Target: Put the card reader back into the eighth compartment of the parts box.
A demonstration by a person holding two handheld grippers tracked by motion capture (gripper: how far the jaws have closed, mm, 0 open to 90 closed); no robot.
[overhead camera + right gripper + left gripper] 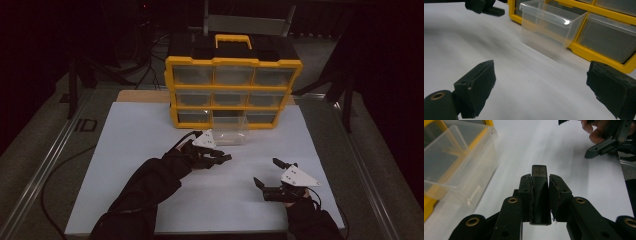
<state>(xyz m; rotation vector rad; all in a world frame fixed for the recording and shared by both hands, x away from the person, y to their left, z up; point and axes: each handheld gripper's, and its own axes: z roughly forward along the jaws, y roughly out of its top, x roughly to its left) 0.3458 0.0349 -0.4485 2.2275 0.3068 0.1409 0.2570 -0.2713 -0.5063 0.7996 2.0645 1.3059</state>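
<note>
Two grippers | left gripper clamps black block | right gripper spread wide

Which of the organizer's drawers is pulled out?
The bottom-row middle drawer: it juts forward onto the white sheet, while the other eight sit flush in the yellow organizer.

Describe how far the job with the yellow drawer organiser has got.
Done: the bottom-middle clear drawer is pulled out of the yellow organiser. In hand: the left tool grips a small black block. Left: dropping it in the drawer, probably; the right tool waits open.
</note>
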